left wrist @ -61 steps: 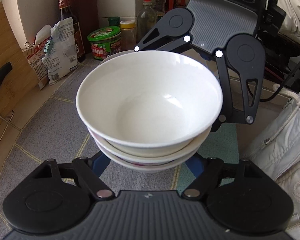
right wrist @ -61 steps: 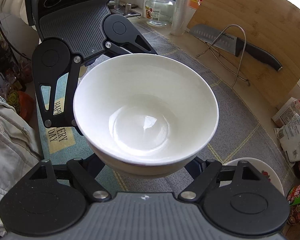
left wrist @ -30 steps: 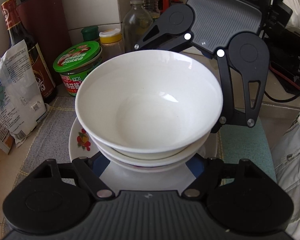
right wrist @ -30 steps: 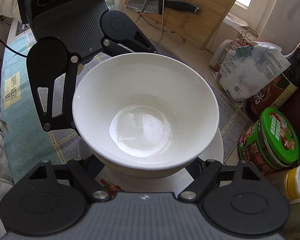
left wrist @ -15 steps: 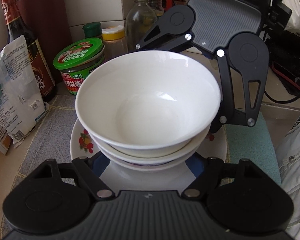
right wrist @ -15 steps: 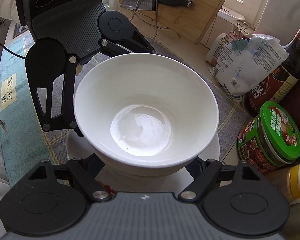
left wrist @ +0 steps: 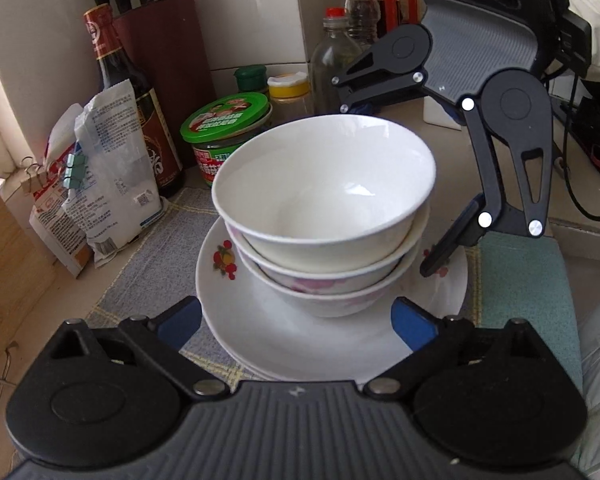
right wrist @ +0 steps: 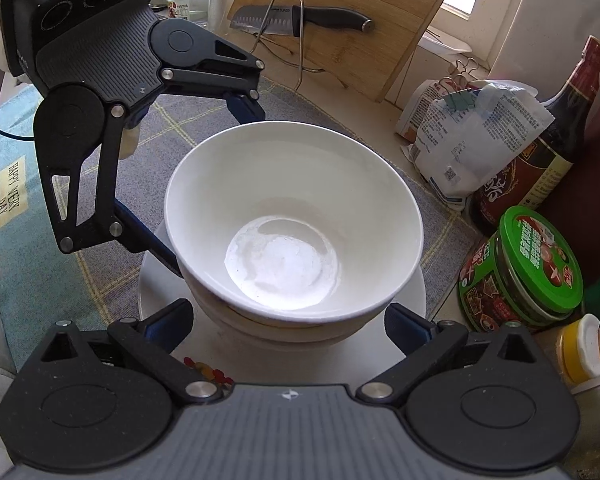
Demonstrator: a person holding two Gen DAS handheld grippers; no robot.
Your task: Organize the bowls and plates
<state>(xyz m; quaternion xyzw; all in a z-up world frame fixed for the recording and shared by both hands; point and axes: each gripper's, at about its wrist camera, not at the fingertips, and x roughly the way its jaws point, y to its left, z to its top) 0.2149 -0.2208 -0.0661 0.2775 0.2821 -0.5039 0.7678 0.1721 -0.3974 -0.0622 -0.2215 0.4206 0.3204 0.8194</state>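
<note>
stack of three bowls [left wrist: 324,216] sits on a stack of plates [left wrist: 260,320] w/ fruit print on the rim, plates on a grey checked mat [left wrist: 156,256] on the counter. top bowl [right wrist: 292,216] is plain white, empty; the two under it show faint pink pattern in the left wrist view.

left gripper [left wrist: 296,320]: jaws opening, spread wide either side of the bowl stack near its base, blue pads clear of the bowls, nothing gripped. right gripper [right wrist: 288,320]: jaws also opening, wide apart, blue pads flank the stack w/o touching it. the two grippers face each other across the stack, each seen in the other's cam.

around it: green-lidded jar [left wrist: 226,136] just behind the plates, dark sauce bottle [left wrist: 132,104] and clipped paper bags [left wrist: 96,184] to the side near the wall, yellow-cap jar [left wrist: 288,94], clear bottle [left wrist: 336,60], knife block [left wrist: 160,60]. right wrist view shows a wooden cutting board [right wrist: 352,20] leaning up, knife [right wrist: 296,20] on a wire rack in front of it. teal mat [left wrist: 520,292] on the far side of the plates.
</note>
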